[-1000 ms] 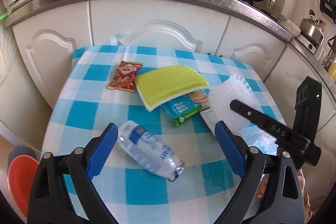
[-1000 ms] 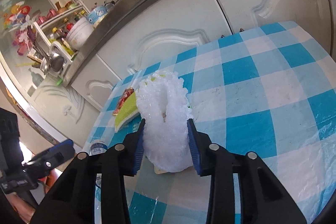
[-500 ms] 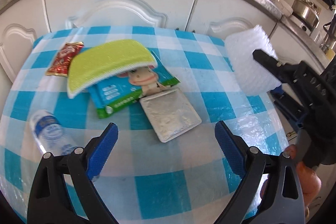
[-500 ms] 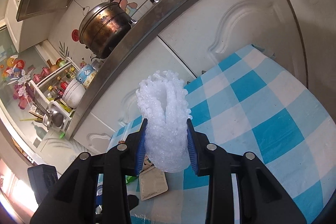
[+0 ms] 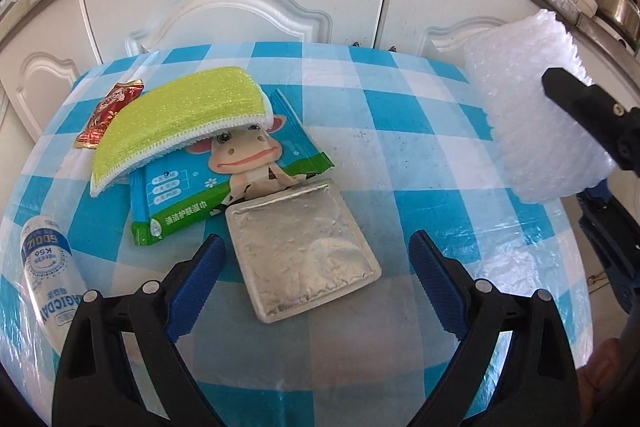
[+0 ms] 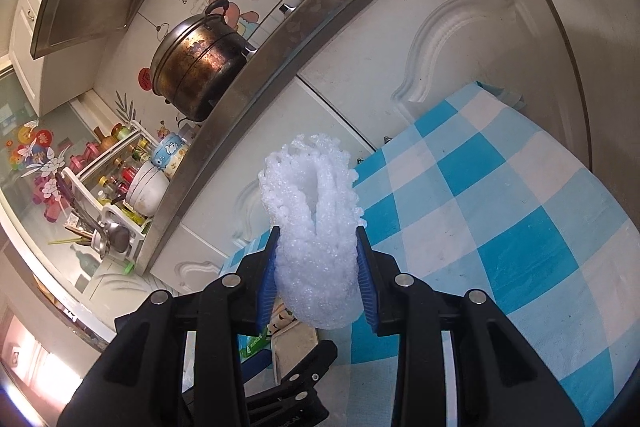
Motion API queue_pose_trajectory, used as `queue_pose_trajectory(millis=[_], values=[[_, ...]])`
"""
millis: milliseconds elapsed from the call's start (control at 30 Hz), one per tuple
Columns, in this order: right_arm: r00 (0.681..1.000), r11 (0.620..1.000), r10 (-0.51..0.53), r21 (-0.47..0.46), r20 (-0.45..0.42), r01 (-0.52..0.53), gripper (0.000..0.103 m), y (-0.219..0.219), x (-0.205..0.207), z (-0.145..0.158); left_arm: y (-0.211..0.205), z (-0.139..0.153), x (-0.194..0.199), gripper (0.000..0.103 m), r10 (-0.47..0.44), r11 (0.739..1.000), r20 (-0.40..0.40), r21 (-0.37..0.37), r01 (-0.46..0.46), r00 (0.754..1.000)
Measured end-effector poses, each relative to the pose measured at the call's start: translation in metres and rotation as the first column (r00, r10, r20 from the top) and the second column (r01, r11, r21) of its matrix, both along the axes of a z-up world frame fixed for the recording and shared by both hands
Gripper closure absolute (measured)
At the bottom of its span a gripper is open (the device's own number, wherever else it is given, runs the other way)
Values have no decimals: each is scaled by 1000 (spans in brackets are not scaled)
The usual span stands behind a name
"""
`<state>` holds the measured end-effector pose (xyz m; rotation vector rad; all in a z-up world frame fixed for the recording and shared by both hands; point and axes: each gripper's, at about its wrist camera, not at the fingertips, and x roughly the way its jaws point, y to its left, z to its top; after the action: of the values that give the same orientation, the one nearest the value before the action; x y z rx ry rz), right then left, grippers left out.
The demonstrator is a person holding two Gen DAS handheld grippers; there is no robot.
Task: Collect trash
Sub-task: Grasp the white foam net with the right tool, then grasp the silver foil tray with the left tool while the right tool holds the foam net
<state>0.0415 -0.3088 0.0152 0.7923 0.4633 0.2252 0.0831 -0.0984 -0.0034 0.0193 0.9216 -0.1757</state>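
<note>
Right tool [image 6: 316, 279] pinches folded, knobbly bubble wrap [image 6: 314, 227].

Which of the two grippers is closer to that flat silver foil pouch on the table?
Left. The left gripper hangs open right over the silver foil pouch, a finger on either side. The right gripper is off to the side, raised, clamping bubble wrap.

Both views are brightly and evenly lit by daylight. Sheen is seen on the plastic cover of the desk [image 5: 400, 131], and the silver foil pouch [image 5: 300, 251] is softly glared. Straight lines are bent strongly toward the dark, vignetted fisheye corners; focus is kept sharp throughout.
</note>
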Motion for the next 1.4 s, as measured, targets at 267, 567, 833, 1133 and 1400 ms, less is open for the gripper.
queue_pose_trajectory(millis=[267, 567, 833, 1133, 1400], values=[[1000, 1000, 14, 20, -19, -14, 67, 0, 3, -3, -1, 1, 1, 38, 32, 999, 31, 31, -33, 999], [998, 998, 53, 19, -27, -52, 66, 7, 7, -3, 3, 1, -10, 39, 15, 1000, 29, 23, -16, 999], [993, 995, 101, 5, -63, -101, 66, 16, 14, -7, 22, 8, -36, 39, 6, 1000, 29, 5, -7, 1000], [970, 976, 216, -6, -107, -218, 66, 39, 23, -14, 50, 17, -73, 39, -5, 1000, 13, -6, 5, 1000], [948, 955, 294, -12, -118, -297, 64, 54, 25, -17, 82, 28, -106, 39, 5, 1000, 16, -17, -5, 1000]])
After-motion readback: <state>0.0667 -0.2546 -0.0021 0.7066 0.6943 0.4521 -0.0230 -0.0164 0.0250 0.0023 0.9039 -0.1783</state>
